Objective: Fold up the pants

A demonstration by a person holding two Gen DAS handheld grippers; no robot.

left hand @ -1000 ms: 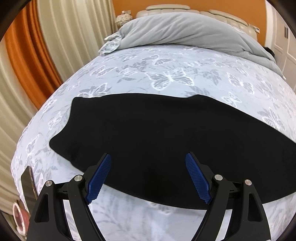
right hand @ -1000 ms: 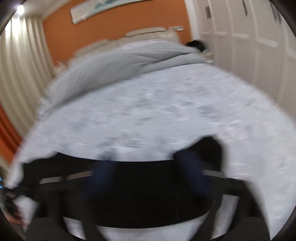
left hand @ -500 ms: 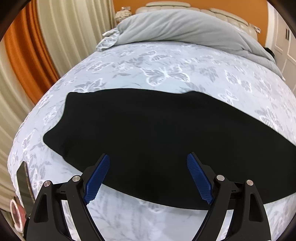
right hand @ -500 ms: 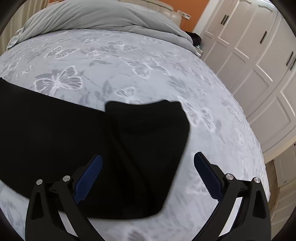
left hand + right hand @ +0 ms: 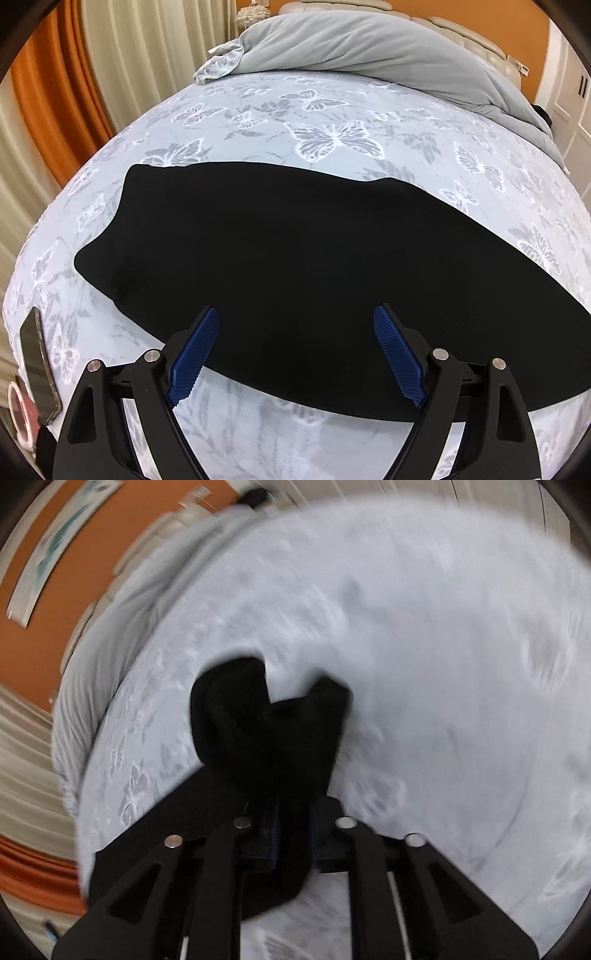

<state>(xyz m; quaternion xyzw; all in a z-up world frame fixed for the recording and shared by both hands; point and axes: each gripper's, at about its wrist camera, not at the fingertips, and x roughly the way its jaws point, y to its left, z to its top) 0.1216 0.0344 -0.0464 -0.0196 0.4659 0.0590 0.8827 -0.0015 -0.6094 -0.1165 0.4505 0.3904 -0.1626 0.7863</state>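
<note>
The right gripper [image 5: 293, 834], wide apart over the end of the pants [image 5: 295, 266] half a second ago, is now closing its jaws on a bunched end of the black cloth, so a fold can begin. The pants lie flat across the bed [image 5: 332, 122], below the gray blanket [image 5: 369, 48]. The left gripper [image 5: 295, 350] hovers open over their near edge, tilted down, holding nothing.

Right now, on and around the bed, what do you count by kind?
Black pants: 1
Grey duvet: 1
Phone: 1
Grippers: 2, the left gripper open above the pants, the right gripper closing on a bunched end of them
Total: 5
</note>
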